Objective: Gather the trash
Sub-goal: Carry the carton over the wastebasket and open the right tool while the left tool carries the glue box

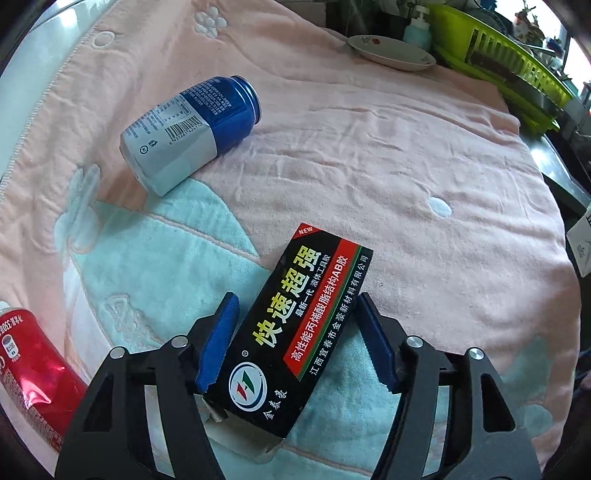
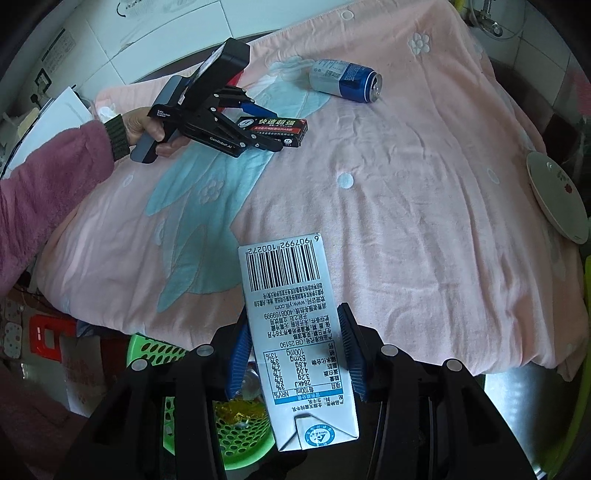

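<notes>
A black glue box [image 1: 291, 328] lies on the pink and teal towel [image 1: 406, 177]. My left gripper [image 1: 295, 332] straddles it; the left pad touches it, the right pad stands just at its edge. The box also shows in the right wrist view [image 2: 275, 129] with the left gripper [image 2: 258, 125] around it. My right gripper [image 2: 293, 347] is shut on a white milk carton [image 2: 295, 332] and holds it above a green basket [image 2: 207, 424]. A blue and silver can [image 1: 188, 133] lies on its side on the towel. A crushed red can [image 1: 33, 369] lies at the left edge.
A white plate [image 1: 391, 51] sits at the towel's far edge, beside a lime dish rack [image 1: 509, 70] and a pump bottle [image 1: 417, 26]. The basket holds yellow scraps [image 2: 236, 410]. A red stool [image 2: 44, 332] stands on the floor below the table edge.
</notes>
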Tool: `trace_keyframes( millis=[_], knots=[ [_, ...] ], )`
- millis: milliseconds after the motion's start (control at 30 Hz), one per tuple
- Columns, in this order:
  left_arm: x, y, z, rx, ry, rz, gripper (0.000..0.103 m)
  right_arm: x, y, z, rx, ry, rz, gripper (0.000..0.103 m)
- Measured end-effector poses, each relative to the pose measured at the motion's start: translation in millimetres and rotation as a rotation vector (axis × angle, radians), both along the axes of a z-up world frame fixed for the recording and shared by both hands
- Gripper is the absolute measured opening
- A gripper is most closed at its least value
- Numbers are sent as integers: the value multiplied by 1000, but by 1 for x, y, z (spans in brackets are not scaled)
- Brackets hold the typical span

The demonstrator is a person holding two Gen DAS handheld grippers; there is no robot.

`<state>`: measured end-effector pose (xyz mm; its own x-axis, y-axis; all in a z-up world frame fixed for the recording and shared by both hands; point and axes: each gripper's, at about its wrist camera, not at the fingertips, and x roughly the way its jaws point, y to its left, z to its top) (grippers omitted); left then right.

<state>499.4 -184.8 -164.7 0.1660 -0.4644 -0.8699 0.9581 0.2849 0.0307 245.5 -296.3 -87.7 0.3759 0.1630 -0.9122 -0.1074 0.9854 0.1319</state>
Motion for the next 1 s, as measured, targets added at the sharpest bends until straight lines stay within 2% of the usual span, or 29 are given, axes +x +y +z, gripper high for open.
trace_keyframes(
  millis=[100,233,500,767,1000],
  knots=[
    [-9,4,1,-9,-11,13,55,-1,0,1,5,-9,2,44],
    [-20,13,5,-16,-11,73,51,-3,1,3,22,-27,6,44],
    [-48,40,25,-33,2,250,46,-11,15,6,45,-71,64,44],
    [-95,84,61,-55,-20,440,46,-29,33,10,45,-108,161,44],
    [-158,135,98,-108,-33,626,46,-57,58,16,75,-146,270,44]
  ],
)
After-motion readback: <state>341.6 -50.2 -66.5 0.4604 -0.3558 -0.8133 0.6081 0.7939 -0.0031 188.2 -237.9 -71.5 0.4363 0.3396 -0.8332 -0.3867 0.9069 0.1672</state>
